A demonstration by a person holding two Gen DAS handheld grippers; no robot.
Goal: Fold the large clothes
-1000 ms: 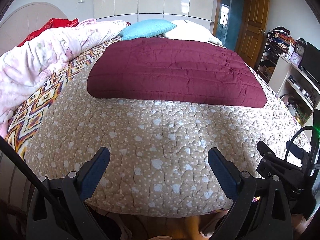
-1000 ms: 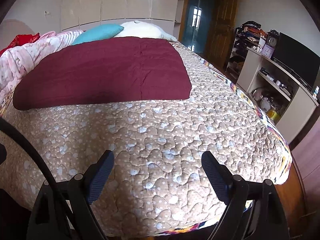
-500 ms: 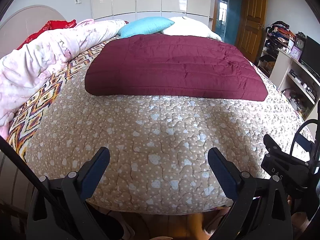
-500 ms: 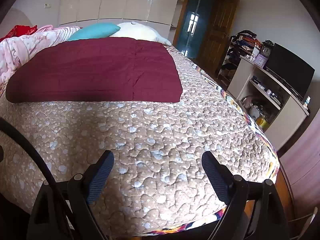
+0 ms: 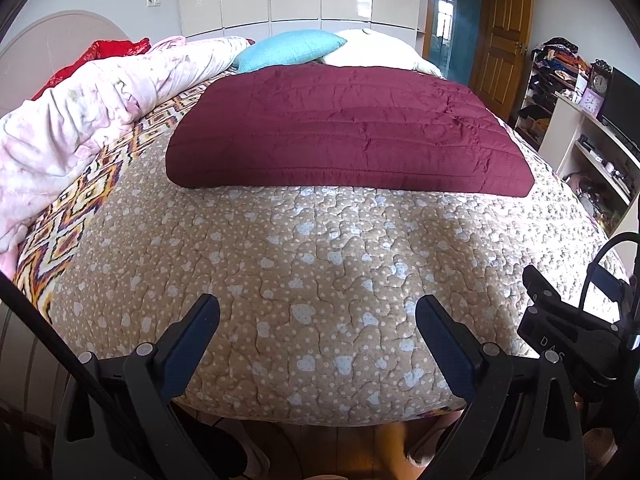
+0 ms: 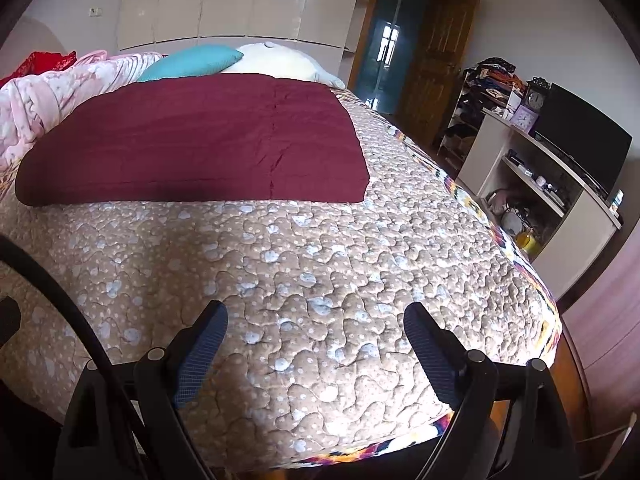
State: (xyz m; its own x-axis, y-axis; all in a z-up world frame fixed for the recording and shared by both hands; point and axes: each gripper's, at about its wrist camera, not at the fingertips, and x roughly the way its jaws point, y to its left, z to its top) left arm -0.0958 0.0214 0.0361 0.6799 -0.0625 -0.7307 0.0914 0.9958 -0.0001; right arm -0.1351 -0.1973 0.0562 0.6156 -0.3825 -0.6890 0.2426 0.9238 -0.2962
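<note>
A dark red quilted garment (image 5: 344, 132) lies folded flat as a rectangle on the far half of the bed; it also shows in the right wrist view (image 6: 192, 140). My left gripper (image 5: 318, 312) is open and empty, held over the foot edge of the bed, well short of the garment. My right gripper (image 6: 316, 320) is open and empty, also over the foot of the bed, apart from the garment. The body of the right gripper shows at the right edge of the left wrist view (image 5: 576, 332).
The bed has a beige quilted cover (image 5: 320, 260) with heart shapes. A pink duvet (image 5: 80, 120) is bunched along the left side. A teal pillow (image 5: 288, 50) and a white pillow (image 5: 372, 48) lie at the head. A white TV cabinet (image 6: 560, 200) stands on the right, a wooden door (image 5: 504, 36) behind.
Both grippers have drifted a little back and to the left along the foot of the bed, so the garment looks slightly farther. Both stay open; the garment has not moved.
</note>
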